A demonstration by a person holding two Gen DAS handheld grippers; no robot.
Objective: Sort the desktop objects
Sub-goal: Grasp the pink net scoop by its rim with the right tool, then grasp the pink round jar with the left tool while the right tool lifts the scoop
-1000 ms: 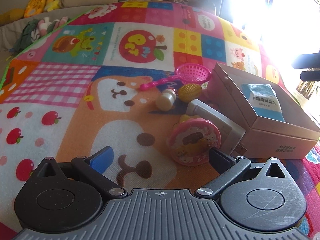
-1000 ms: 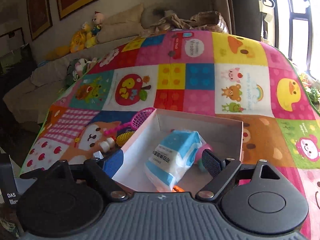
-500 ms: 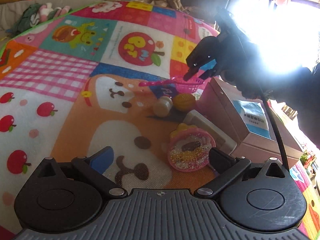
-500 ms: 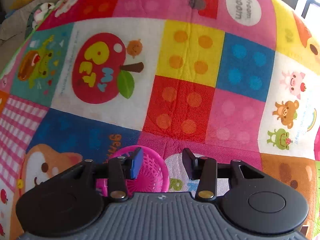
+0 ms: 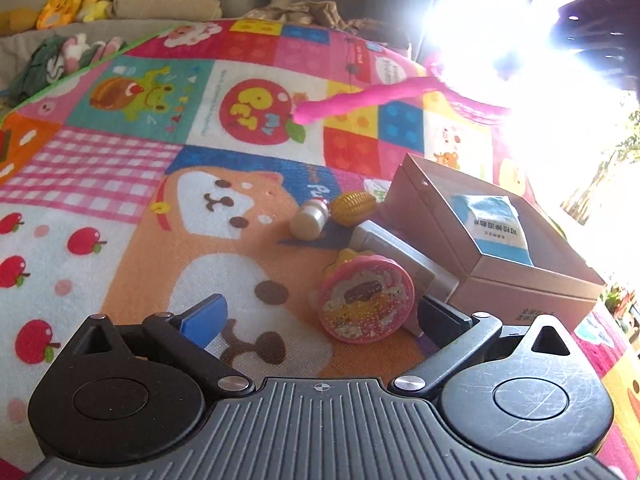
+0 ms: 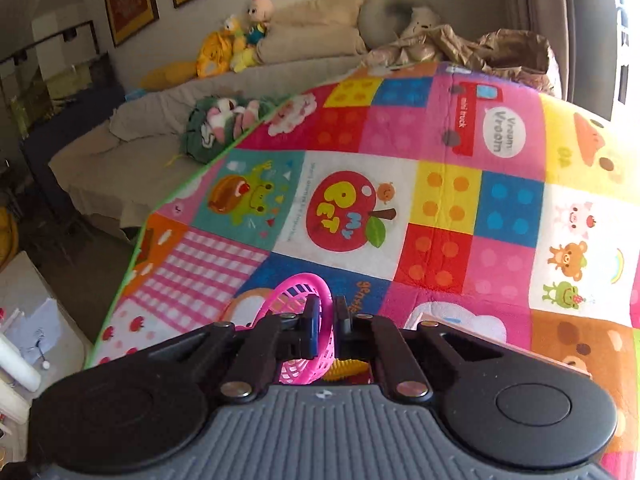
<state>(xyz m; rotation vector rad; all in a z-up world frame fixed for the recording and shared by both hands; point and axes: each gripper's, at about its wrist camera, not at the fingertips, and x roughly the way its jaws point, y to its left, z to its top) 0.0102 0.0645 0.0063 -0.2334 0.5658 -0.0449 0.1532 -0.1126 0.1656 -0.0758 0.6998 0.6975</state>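
Observation:
My right gripper (image 6: 328, 328) is shut on the rim of a pink toy strainer (image 6: 298, 300) and holds it up above the mat. In the left wrist view its pink handle (image 5: 360, 102) hangs in the air over the mat. My left gripper (image 5: 320, 312) is open and empty, low over the mat, with a round pink glitter toy (image 5: 366, 298) between its fingertips. A cardboard box (image 5: 520, 280) to its right holds a blue and white tissue pack (image 5: 496, 224). A yellow toy corn (image 5: 354, 206), a small white bottle (image 5: 310, 220) and a grey flat box (image 5: 400, 256) lie beside the box.
A colourful play mat (image 6: 440, 200) covers the surface. A sofa with plush toys (image 6: 236, 44) and cushions stands behind it. Strong window glare (image 5: 520, 40) washes out the upper right of the left wrist view. The mat's green edge (image 6: 160, 208) drops to the floor on the left.
My right gripper has shut on the pink strainer's rim and lifted it off the mat. The left gripper has stayed open near the pink glitter toy.

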